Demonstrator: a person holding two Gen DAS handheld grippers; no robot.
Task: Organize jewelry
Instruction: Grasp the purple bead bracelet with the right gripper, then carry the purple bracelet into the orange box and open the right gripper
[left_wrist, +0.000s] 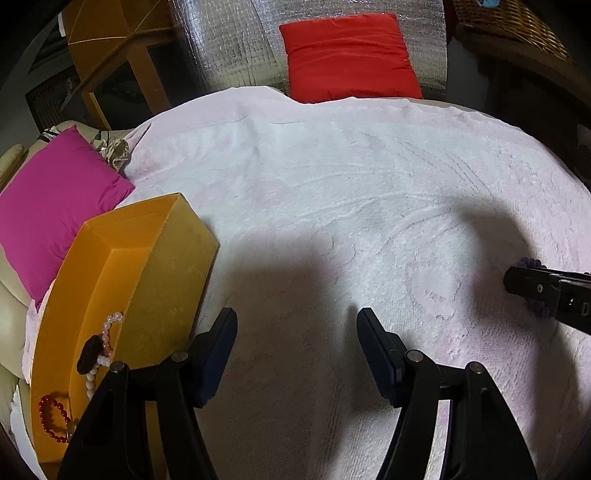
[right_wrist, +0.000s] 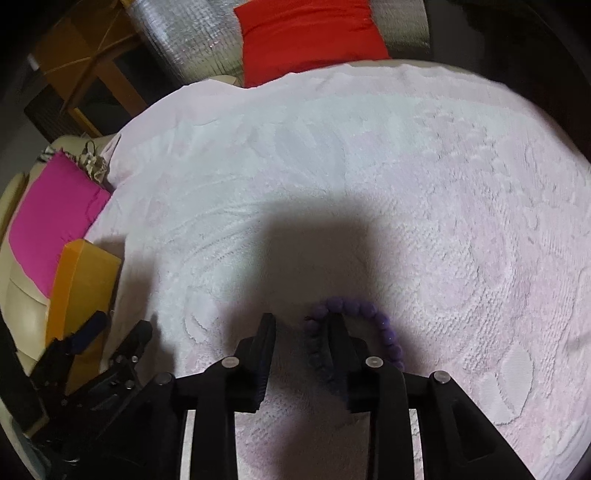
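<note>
An orange box (left_wrist: 122, 266) stands on the pale pink towel (left_wrist: 332, 177) at the left. In it lie a pink-white bead bracelet (left_wrist: 107, 334), a dark bracelet (left_wrist: 90, 356) and a red bead bracelet (left_wrist: 53, 419). My left gripper (left_wrist: 297, 328) is open and empty, just right of the box. A purple bead bracelet (right_wrist: 369, 325) lies on the towel (right_wrist: 369, 166). My right gripper (right_wrist: 301, 325) is open over it, its right finger (right_wrist: 338, 332) inside the loop and the left side of the loop between the fingers. The bracelet also peeks out behind that gripper (left_wrist: 546, 291) in the left wrist view (left_wrist: 532, 263).
A magenta cushion (left_wrist: 55, 199) lies left of the box, a red cushion (left_wrist: 347, 55) beyond the towel's far edge. A wooden stand (left_wrist: 110, 44) is at the far left, a wicker basket (left_wrist: 509, 22) at the far right. The orange box (right_wrist: 83, 280) and left gripper (right_wrist: 110, 336) show in the right wrist view.
</note>
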